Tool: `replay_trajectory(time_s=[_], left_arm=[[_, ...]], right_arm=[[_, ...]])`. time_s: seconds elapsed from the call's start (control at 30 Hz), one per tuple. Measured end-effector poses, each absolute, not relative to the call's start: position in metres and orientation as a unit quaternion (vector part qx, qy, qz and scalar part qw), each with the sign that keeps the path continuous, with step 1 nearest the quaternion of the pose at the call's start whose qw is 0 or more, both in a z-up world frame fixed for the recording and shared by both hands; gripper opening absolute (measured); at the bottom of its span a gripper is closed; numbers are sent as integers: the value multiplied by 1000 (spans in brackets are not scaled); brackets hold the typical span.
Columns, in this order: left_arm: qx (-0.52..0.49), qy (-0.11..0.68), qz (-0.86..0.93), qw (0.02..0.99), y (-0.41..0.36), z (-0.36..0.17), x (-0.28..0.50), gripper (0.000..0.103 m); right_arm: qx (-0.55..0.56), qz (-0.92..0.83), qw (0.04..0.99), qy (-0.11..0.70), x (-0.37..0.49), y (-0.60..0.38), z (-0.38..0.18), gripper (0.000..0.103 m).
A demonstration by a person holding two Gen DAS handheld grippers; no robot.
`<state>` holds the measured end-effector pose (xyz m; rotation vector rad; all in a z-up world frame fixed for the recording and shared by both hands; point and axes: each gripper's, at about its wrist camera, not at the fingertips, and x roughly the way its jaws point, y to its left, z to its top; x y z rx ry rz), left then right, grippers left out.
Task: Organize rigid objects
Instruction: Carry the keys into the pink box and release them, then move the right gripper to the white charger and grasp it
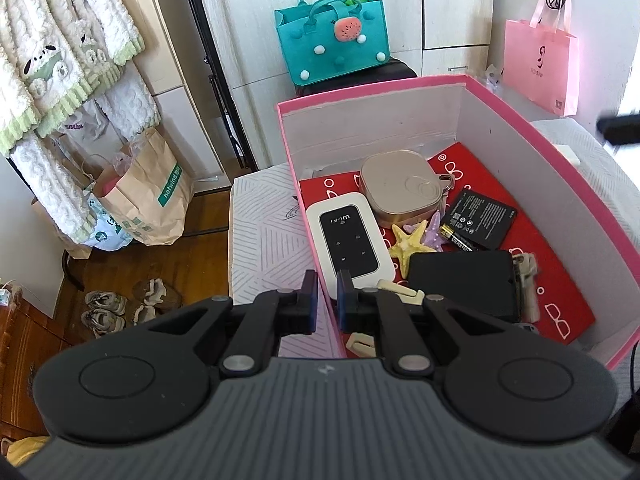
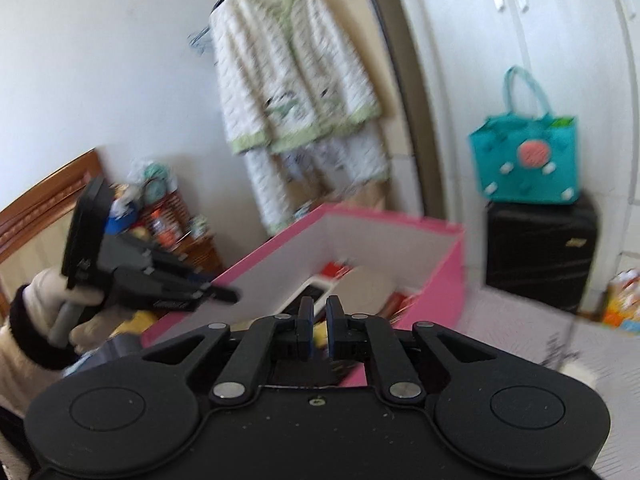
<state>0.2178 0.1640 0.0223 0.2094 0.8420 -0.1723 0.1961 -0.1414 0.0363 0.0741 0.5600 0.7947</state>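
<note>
Pink box (image 1: pixel 568 176): rigid cardboard, rectangular, white-lined walls.

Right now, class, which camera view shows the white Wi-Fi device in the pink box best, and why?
The left wrist view: the white Wi-Fi device lies sharp and whole inside the pink box, its label readable. The right wrist view is blurred and shows only a sliver of it behind the right gripper.

Blurry shot: right claw (image 2: pixel 318 330) nearly closed, empty, just before the pink box (image 2: pixel 440 264); teal bag (image 2: pixel 528 164) beyond it.
</note>
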Motion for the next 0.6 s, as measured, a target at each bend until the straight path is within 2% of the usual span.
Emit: replay_trajectory(time_s=[0.07, 0.23, 0.5, 0.6], left_arm=[[100, 408, -84, 904, 164, 22, 218, 9], [96, 410, -83, 903, 165, 23, 219, 9], [94, 411, -77, 904, 163, 23, 220, 9], [93, 413, -75, 903, 163, 24, 221, 9]], right_arm=[[40, 357, 897, 256, 200, -157, 41, 29], [32, 291, 920, 261, 210, -189, 34, 38], [18, 200, 924, 326, 235, -234, -14, 52], [29, 180, 919, 350, 243, -248, -36, 62]])
